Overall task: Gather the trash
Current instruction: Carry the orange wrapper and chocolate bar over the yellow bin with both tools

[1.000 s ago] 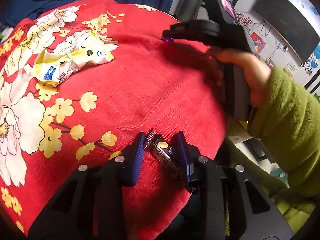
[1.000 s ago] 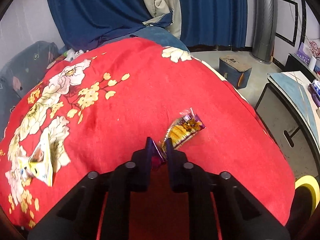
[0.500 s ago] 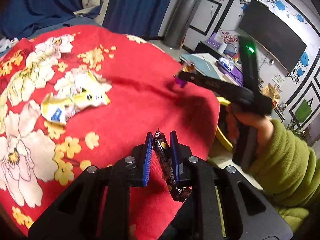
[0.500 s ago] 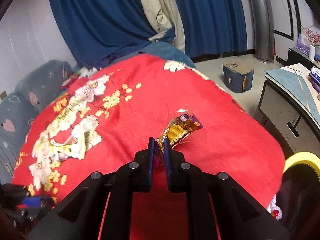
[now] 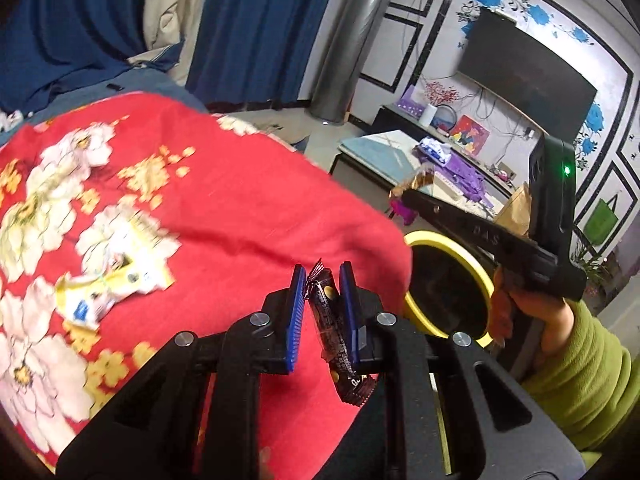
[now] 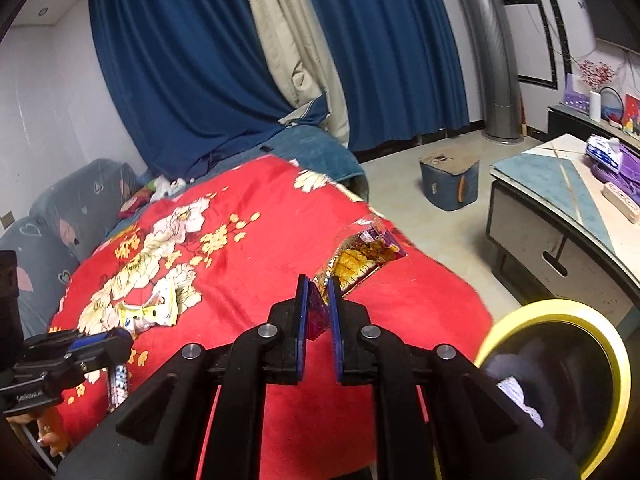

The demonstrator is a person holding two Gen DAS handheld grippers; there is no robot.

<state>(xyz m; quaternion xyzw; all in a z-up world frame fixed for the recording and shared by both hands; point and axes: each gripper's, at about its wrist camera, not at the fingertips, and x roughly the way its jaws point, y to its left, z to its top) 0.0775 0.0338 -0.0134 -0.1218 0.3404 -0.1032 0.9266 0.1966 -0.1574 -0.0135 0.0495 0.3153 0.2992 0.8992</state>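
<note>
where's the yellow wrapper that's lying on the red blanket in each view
Left wrist view: the yellow wrapper lies at the left of the picture on the red blanket, left of the near fingers.
Right wrist view: the same wrapper lies left of centre, on the white flowers.
Shared landmark: the yellow-rimmed bin, off the blanket's right edge in both.

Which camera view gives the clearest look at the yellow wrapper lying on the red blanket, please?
The right wrist view: the yellow wrapper is sharp there, crumpled on the red blanket. In the left wrist view the same wrapper is nearer but smeared by motion blur.
</note>
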